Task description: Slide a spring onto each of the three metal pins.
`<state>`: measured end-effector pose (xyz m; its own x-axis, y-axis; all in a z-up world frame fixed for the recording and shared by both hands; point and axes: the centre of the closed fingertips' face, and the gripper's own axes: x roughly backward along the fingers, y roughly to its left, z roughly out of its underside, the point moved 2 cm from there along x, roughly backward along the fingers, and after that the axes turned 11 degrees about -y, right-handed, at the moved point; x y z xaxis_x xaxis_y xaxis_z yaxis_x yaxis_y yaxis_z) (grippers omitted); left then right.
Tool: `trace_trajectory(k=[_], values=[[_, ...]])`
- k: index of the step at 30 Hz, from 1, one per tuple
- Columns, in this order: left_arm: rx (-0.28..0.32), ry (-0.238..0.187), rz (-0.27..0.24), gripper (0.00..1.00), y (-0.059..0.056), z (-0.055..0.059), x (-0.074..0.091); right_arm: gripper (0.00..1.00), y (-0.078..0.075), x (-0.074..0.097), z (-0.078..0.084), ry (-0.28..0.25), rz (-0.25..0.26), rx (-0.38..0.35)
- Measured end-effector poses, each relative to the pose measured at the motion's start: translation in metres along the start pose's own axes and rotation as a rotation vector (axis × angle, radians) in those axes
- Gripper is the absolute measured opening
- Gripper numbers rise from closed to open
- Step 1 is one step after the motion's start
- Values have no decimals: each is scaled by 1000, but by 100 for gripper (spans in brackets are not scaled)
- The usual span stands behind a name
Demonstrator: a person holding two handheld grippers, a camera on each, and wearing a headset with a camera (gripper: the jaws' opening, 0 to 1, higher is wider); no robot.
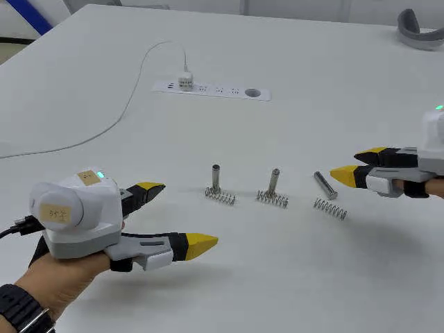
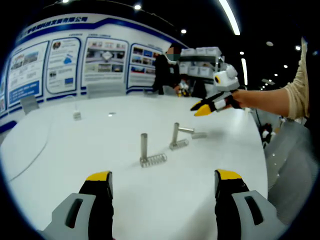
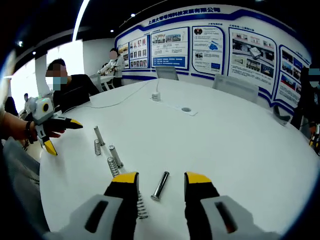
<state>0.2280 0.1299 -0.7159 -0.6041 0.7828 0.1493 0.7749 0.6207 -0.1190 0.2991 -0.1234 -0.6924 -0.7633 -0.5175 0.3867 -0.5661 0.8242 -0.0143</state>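
— So, had we threaded any spring yet?
— None. We saw all three springs (image 1: 220,195) lying on the table (image 1: 326,111) beside the pins (image 1: 216,177), two upright, one flat. Our left gripper (image 1: 186,214) and right gripper (image 1: 347,164) hovered empty, jaws apart.

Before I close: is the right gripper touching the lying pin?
Apart. Right gripper view: the lying pin sits between the right gripper's open jaws, table showing on both sides.
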Motion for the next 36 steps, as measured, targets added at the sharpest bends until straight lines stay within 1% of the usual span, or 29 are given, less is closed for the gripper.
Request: trace_trajectory(k=[2,4,8,14,16,17,18,20,26,30,36], values=[[0,0,0,85,0,0,0,33,2,-6,2,20,4,1],[0,1,-1,85,0,1,0,32,1,-12,5,44,24,2],[3,1,0,85,0,1,-1,28,1,-22,10,82,46,-6],[5,0,0,84,-1,1,0,23,0,-33,18,145,81,-12],[7,2,-1,84,-1,1,1,22,-1,-35,22,179,89,-11],[7,3,-1,84,-1,2,1,21,-2,-37,23,188,96,-6],[8,5,-1,84,0,2,1,21,-3,-38,26,209,100,1],[8,5,-1,84,0,2,2,19,-2,-41,26,212,95,0],[10,3,-5,84,2,2,3,17,-2,-49,31,248,98,-23],[10,3,-6,84,2,2,3,14,-5,-50,35,272,113,-40],[14,4,-8,84,3,3,4,12,-8,-52,39,294,115,-70]])
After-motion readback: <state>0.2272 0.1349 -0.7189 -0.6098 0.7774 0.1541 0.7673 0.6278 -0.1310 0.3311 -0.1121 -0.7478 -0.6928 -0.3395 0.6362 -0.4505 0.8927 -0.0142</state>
